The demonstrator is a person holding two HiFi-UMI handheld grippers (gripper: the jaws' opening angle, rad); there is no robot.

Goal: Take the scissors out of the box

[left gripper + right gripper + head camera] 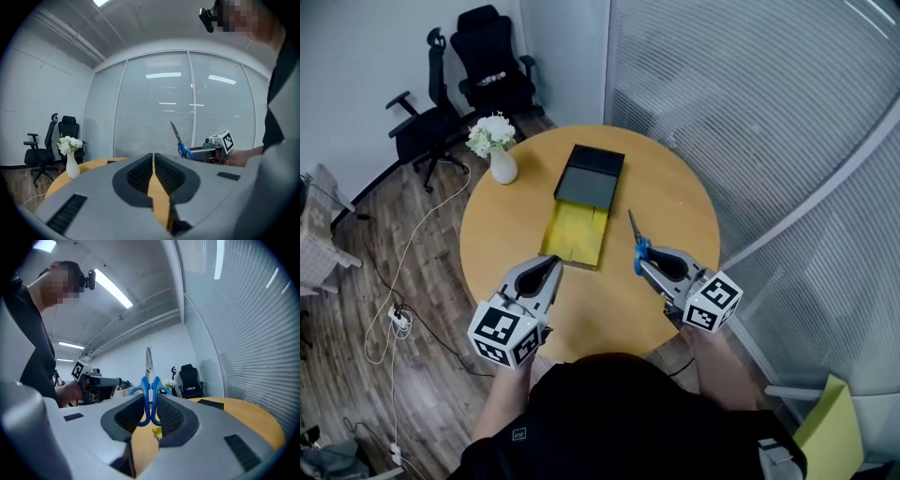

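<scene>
My right gripper (643, 258) pinches the blue-handled steel scissors (634, 234), probably light and stiff, by the loops; my left gripper (551, 266) sits closed, empty.

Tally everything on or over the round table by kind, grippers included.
Grippers: 2 (left gripper, right gripper)
Scissors: 1
Box: 1
Vase of flowers: 1
Total: 5

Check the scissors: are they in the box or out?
Out. The right gripper holds the scissors by their blue handles, blades pointing away, clear of the open box.
</scene>
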